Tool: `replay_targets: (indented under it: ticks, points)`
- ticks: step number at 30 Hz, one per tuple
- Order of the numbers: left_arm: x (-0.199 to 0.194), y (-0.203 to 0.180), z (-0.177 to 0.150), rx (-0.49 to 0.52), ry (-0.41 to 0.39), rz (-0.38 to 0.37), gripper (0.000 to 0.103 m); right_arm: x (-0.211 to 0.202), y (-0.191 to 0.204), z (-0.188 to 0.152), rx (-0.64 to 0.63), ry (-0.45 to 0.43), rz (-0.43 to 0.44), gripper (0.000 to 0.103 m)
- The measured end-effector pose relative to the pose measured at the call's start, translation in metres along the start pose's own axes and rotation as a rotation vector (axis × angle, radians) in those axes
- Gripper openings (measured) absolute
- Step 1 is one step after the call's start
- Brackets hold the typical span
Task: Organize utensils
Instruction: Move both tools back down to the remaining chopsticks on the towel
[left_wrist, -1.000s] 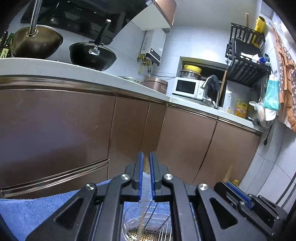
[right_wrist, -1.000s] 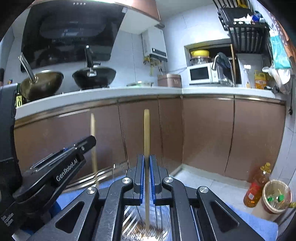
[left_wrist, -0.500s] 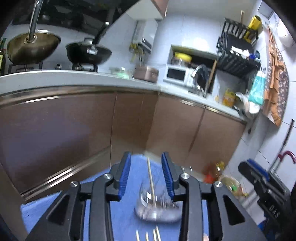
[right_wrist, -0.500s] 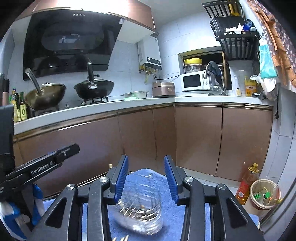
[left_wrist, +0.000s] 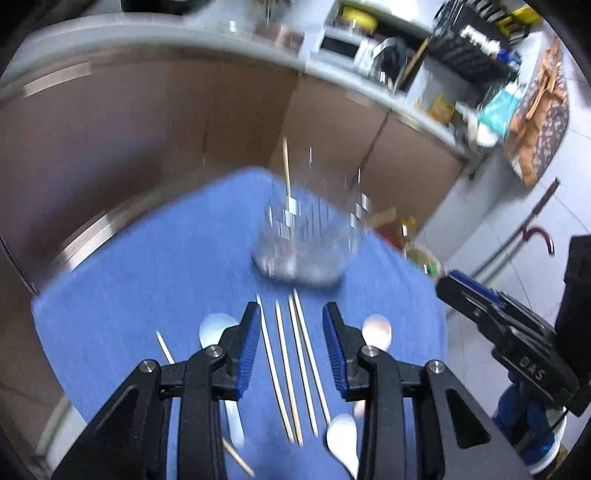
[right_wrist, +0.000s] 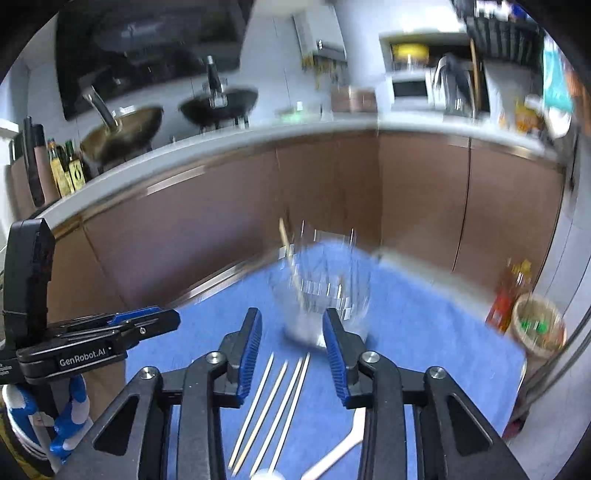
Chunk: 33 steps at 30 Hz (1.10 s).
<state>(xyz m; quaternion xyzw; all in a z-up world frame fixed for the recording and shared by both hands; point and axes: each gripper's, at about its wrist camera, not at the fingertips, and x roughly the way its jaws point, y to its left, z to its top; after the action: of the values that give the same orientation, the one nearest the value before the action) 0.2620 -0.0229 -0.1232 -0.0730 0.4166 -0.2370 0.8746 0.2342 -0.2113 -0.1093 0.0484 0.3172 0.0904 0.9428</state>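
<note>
A clear holder (left_wrist: 306, 243) stands on the blue cloth (left_wrist: 147, 288) with chopsticks (left_wrist: 285, 166) upright in it; it also shows in the right wrist view (right_wrist: 325, 299). Several loose chopsticks (left_wrist: 291, 362) lie on the cloth below it, between the tips of my open, empty left gripper (left_wrist: 291, 347). White spoons (left_wrist: 214, 328) lie on either side. My right gripper (right_wrist: 291, 347) is open and empty above the same chopsticks (right_wrist: 273, 398) and a white spoon (right_wrist: 340, 446). Both views are blurred.
Brown cabinets (right_wrist: 221, 236) and a counter with pans (right_wrist: 218, 103) stand behind the table. An oil bottle (right_wrist: 506, 295) and a bin (right_wrist: 539, 325) stand on the floor to the right. The table edge is near the holder.
Both grippers let go of the chopsticks into the holder, opened, and pulled back and tilted down; the loose chopsticks and spoons on the cloth have come into view.
</note>
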Motion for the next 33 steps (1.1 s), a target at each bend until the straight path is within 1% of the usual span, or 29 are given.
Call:
replay_targets:
  ticks: [1, 2, 5, 8, 10, 13, 17, 20, 26, 33]
  points:
    - [0.009, 0.002, -0.007, -0.008, 0.043, -0.006, 0.033, 0.005, -0.001, -0.004, 0.007, 0.029, 0.003, 0.028]
    - [0.016, 0.004, -0.013, -0.018, 0.074, -0.005, 0.033, 0.012, -0.003, -0.011, 0.019, 0.068, 0.01, 0.027]
    - [0.038, 0.011, -0.025, -0.064, 0.155, -0.029, 0.033, 0.026, -0.006, -0.022, 0.037, 0.139, 0.02, 0.024]
    - [0.053, 0.017, -0.031, -0.092, 0.203, -0.012, 0.033, 0.039, -0.01, -0.031, 0.05, 0.191, 0.034, 0.023]
    - [0.063, 0.019, -0.034, -0.106, 0.235, -0.018, 0.033, 0.045, -0.012, -0.033, 0.052, 0.212, 0.037, 0.023]
    - [0.074, 0.016, -0.032, -0.109, 0.258, -0.004, 0.031, 0.057, -0.014, -0.037, 0.056, 0.246, 0.043, 0.022]
    - [0.089, 0.016, -0.028, -0.12, 0.284, 0.002, 0.031, 0.073, -0.016, -0.042, 0.059, 0.289, 0.052, 0.022]
    - [0.102, 0.017, -0.024, -0.124, 0.304, 0.019, 0.031, 0.084, -0.018, -0.045, 0.06, 0.316, 0.058, 0.021]
    - [0.129, 0.019, -0.025, -0.133, 0.357, 0.042, 0.023, 0.103, -0.023, -0.049, 0.068, 0.363, 0.071, 0.018]
    - [0.146, 0.026, -0.025, -0.148, 0.384, 0.047, 0.015, 0.124, -0.028, -0.05, 0.073, 0.411, 0.085, 0.016]
